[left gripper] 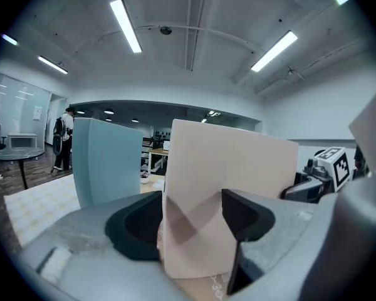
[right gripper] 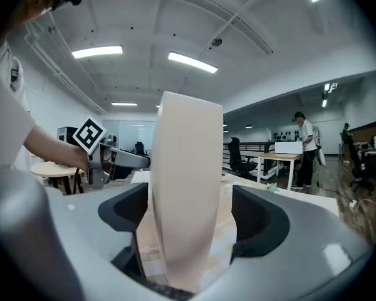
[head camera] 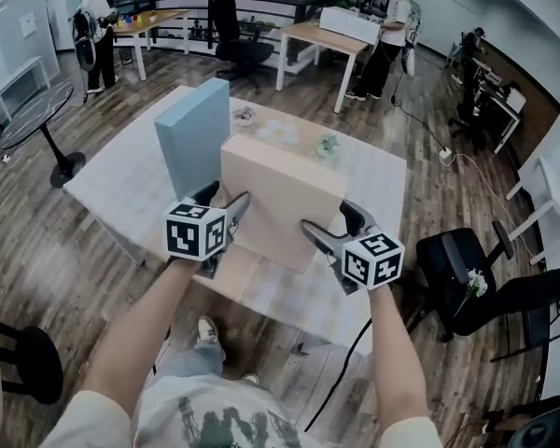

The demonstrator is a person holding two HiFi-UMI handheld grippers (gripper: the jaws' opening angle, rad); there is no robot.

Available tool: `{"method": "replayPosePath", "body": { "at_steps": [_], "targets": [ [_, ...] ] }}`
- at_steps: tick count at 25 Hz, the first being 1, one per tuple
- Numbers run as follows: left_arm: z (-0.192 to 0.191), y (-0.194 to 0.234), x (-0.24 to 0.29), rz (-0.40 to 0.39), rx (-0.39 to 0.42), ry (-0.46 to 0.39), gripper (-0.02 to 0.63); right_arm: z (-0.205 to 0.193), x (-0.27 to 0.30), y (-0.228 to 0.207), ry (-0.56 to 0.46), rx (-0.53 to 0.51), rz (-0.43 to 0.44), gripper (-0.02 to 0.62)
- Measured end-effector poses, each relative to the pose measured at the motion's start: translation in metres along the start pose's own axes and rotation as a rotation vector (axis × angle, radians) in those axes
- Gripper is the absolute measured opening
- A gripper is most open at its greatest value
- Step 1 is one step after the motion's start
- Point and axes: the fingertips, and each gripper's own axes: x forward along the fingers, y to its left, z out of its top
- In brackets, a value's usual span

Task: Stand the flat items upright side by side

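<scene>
Blue slab stands upright just beside beige slab.

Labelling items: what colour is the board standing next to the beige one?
Light blue board, clearest in the head view.

Slab on table, left of board.

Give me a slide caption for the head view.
Left gripper clamps the beige board upright beside the blue board; right gripper open around it.
</scene>
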Motion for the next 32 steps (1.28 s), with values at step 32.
{"method": "replayPosePath", "body": {
  "at_steps": [32],
  "targets": [
    [-0.003, 0.119, -0.034, -0.071, 0.032, 0.037, 0.305, 0.006, 0.083, 0.070, -0.007, -0.056, -0.259, 0.310]
  ]
}}
